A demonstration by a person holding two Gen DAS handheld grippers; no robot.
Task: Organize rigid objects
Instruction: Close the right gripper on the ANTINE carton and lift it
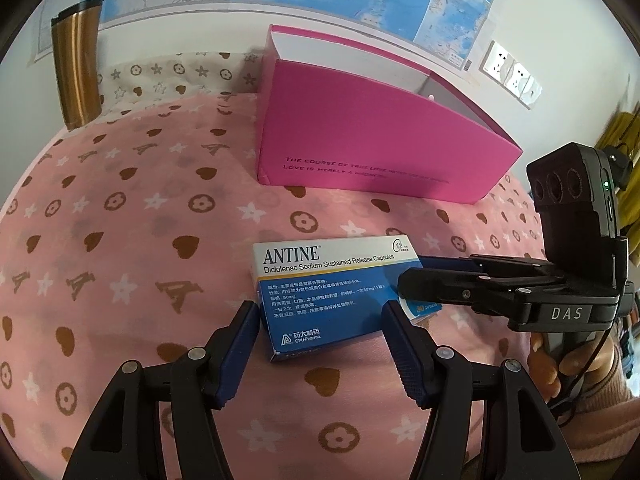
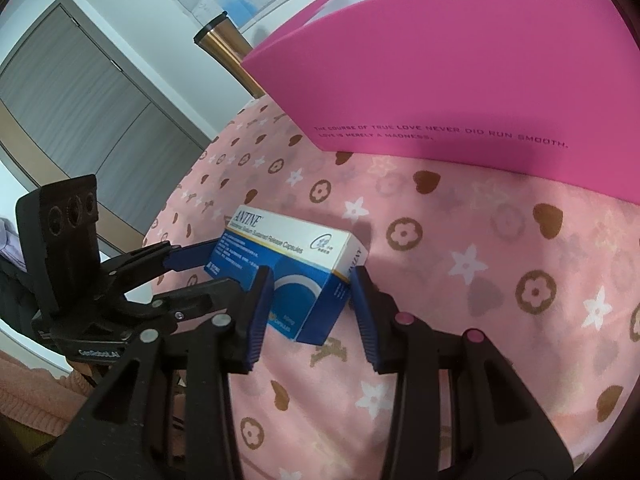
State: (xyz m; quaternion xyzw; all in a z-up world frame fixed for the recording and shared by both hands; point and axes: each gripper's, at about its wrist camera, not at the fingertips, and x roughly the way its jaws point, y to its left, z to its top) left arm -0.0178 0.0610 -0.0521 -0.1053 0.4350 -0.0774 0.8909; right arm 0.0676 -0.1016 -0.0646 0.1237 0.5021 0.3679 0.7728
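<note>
- The medicine box [image 1: 334,294] lay on the pink patterned cloth [image 1: 132,240], in front of the open magenta box [image 1: 376,136] and apart from it.
- Our left gripper [image 1: 318,330] straddled its long sides. The near-left pad looked to be at the edge, but we could not confirm that either pad pressed, so we judged the jaws apart around the carton and not gripping it.
- Our right gripper [image 2: 312,300] came in from the short end, its blue pads [image 2: 260,304] hard against the two faces of that end. We read that as a clamp on the carton.
- Risk one, in our judgement: the two tools crowded one small carton. In the left view the right gripper's fingers [image 1: 436,280] lay over the carton's far corner, so closing the left jaws could have knocked plastic against plastic and twisted the carton.
- Risk two: thin card crushes. Squeezing from two directions could have dented it.
- Risk three: the cloth was soft and rumpled, so a drag instead of a lift could have bunched it and tipped the carton.
- Risk four: the magenta box stood upright with tall walls. A low carry could have caught its front wall and pushed it back.
- The gold tumbler [image 1: 78,64] stood well away at the wall, and we saw little danger to it.
</note>
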